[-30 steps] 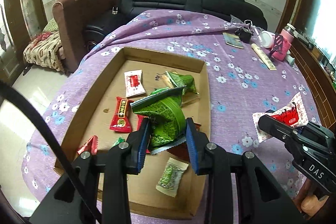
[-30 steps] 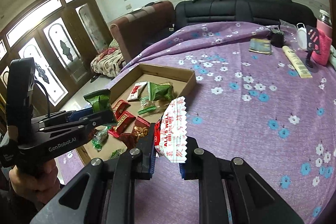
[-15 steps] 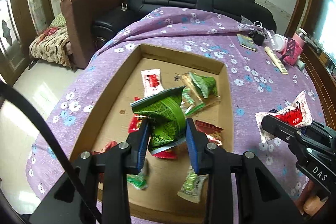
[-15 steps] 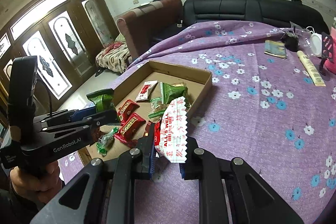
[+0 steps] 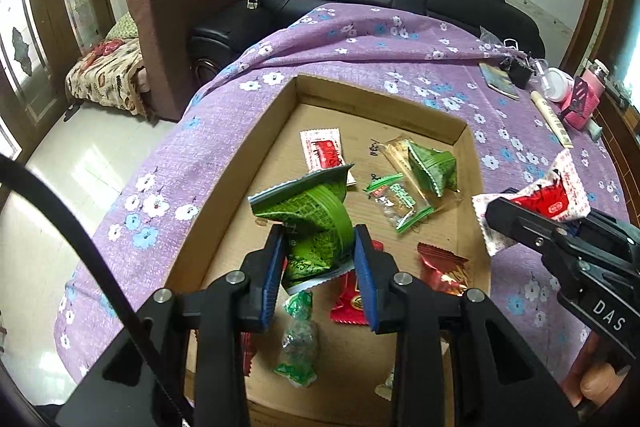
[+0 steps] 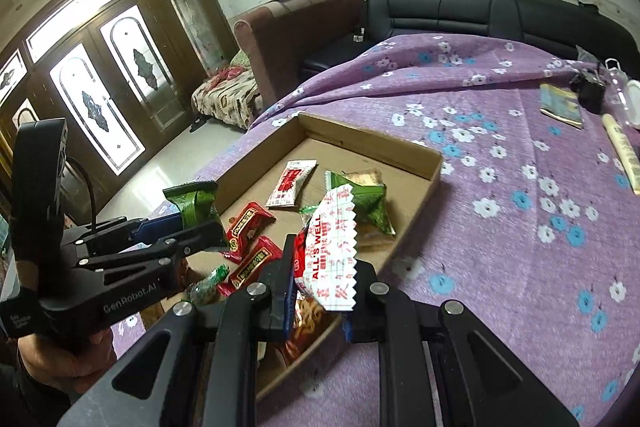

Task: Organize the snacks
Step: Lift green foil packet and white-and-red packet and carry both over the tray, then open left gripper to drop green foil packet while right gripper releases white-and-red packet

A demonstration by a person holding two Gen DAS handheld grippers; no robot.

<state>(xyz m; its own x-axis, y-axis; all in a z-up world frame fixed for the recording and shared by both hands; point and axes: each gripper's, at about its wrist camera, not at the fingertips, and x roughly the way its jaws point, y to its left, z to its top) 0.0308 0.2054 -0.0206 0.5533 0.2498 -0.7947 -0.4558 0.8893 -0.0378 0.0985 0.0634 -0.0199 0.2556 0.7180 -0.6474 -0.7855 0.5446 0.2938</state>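
I am holding a snack in each gripper over the cardboard tray [image 5: 256, 143] on the purple flowered cloth [image 5: 192, 155]. My left gripper [image 5: 320, 259] is clamping a crumpled green packet [image 5: 316, 219] — glossy, printed in a darker green pattern, its sealed edge flaring up toward eleven o'clock from the blue pads. In the right wrist view the same packet [image 6: 196, 203] is poking up at nine o'clock, above the tray's near left corner.

My right gripper [image 6: 320, 291] is pinching a white-and-red wrapper [image 6: 332, 251] with zigzag edges and the words ALL'S WELL in red; the jaws are nearly together on it. It is standing upright — hanging over the tray's right wall, at three o'clock in the left wrist view [image 5: 536, 199].

Lying inside the tray are a white sachet with a red label [image 5: 322, 155] toward twelve o'clock, a green pyramid-shaped packet [image 5: 432, 163] at one o'clock, a clear green-edged sweet [image 5: 400, 203] beside it, red wrappers [image 6: 248, 223] and a small green candy [image 5: 298, 339] at six o'clock.
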